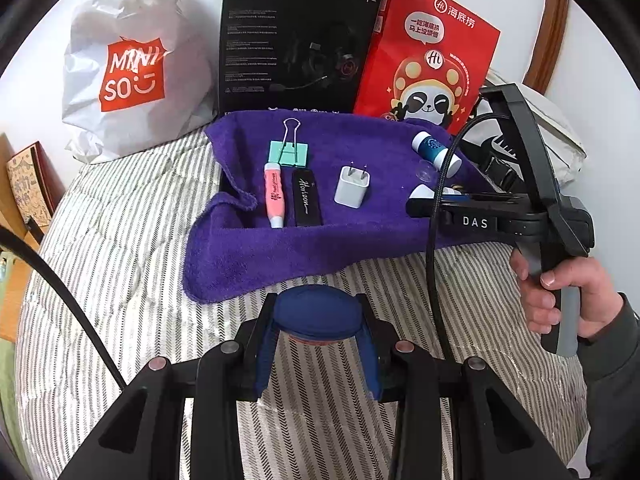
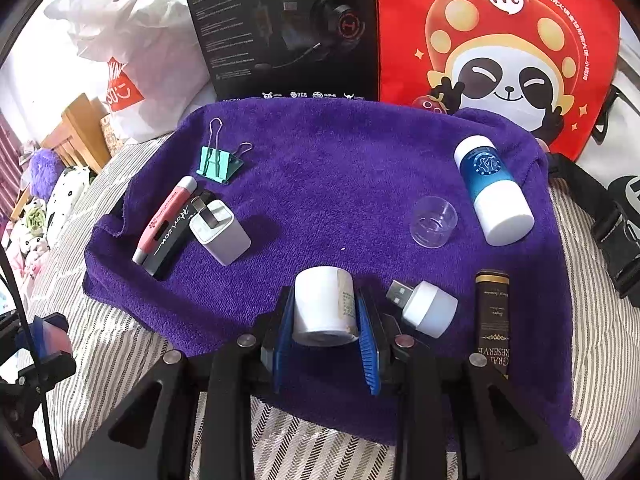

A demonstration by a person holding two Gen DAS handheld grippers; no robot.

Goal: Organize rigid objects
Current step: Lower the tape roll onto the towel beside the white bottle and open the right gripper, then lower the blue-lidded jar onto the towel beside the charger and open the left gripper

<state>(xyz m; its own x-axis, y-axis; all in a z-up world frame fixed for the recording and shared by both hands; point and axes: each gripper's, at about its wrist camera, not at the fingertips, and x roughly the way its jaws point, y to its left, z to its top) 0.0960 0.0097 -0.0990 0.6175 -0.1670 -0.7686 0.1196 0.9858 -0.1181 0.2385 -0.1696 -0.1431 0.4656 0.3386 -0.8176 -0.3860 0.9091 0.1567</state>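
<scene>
My right gripper [image 2: 326, 332] clamped a white cylinder [image 2: 324, 308] over the purple towel [image 2: 340, 184]. My left gripper [image 1: 316, 336] gripped a dark blue round object [image 1: 314, 312] above the striped bedding [image 1: 120, 240].

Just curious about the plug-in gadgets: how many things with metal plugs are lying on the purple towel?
2: a white charger at the left, a white USB light near the front right. Others may be hidden.

The left wrist camera looks down from farther back toward 12 o'clock. The right wrist camera sits closer; both share the purple towel [image 1: 320, 248] [image 2: 340, 168].
</scene>
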